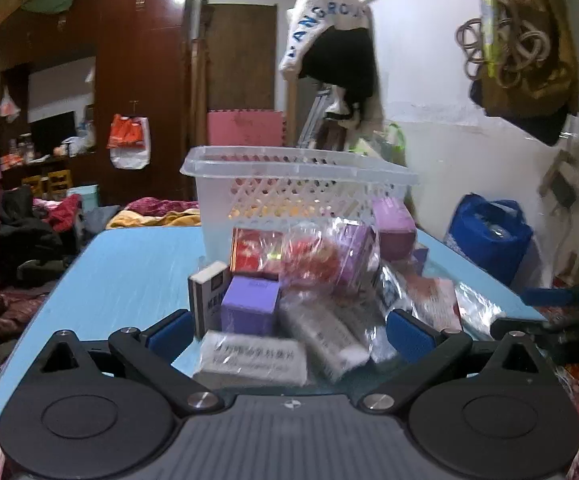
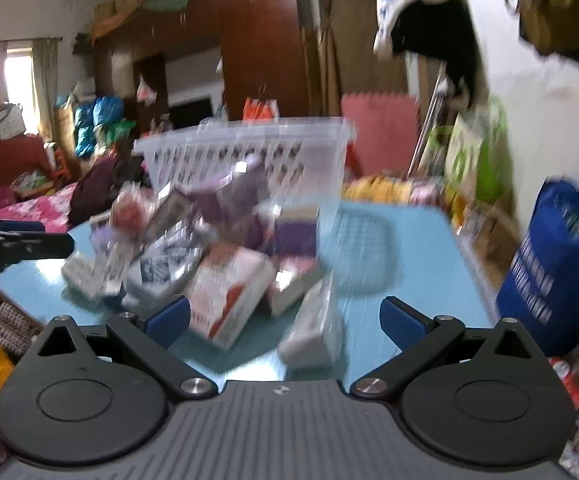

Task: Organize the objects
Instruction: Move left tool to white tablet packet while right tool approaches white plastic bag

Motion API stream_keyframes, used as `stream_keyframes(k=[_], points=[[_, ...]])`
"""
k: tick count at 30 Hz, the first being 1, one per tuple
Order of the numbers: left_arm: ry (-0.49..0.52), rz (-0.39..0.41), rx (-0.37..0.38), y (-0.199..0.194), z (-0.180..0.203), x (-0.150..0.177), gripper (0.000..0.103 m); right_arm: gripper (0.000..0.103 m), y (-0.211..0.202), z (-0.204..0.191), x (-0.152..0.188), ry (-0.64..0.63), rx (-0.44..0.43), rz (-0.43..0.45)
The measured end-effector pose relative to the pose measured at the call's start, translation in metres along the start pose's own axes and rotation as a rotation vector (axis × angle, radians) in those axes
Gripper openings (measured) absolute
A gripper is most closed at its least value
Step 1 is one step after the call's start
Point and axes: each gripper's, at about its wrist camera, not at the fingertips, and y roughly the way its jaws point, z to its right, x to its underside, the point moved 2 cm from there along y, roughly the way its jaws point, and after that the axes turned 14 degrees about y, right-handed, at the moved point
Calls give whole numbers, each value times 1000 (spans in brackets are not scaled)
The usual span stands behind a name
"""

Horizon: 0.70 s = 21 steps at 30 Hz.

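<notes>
A heap of small boxes and wrapped packets lies on a light blue table point(image 1: 121, 272) in front of a clear plastic basket point(image 1: 293, 176). In the left wrist view my left gripper point(image 1: 289, 330) is open, its blue pads either side of a grey-white box point(image 1: 253, 356) and a purple box point(image 1: 251, 304). In the right wrist view my right gripper point(image 2: 285, 318) is open over the near edge of the heap; a white and red box point(image 2: 229, 284) and a white packet point(image 2: 313, 324) lie between its fingers. The basket point(image 2: 245, 148) stands behind the heap. The right view is blurred.
The table point(image 2: 409, 264) has bare surface at its left and right sides. A blue bag point(image 1: 485, 236) stands right of the table by a white wall. Clothes hang on a rack point(image 1: 329, 48) behind the basket. Bedding and clutter lie to the left. The left gripper's tip point(image 2: 21, 240) shows at the right view's left edge.
</notes>
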Motion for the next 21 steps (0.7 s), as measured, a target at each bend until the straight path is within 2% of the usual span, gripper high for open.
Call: stream_keyframes(k=[5,8,12,16,21], points=[[46,-50,-62,12,-8,28,99,103,1,5,8,-37,25,-6],[17,-58,-12,24,-8,29,96,96,4,4,12,-58,22,-12],[72,-87,-28,38,2,35,95,85,15,4,17,-84,38,-34],[68,-70,-21,44,2,38,94,79,18,6,20,-86,35,-32],[74,-43,-25,46,-3,41,94,77,17,7,20,-85,27,-19]])
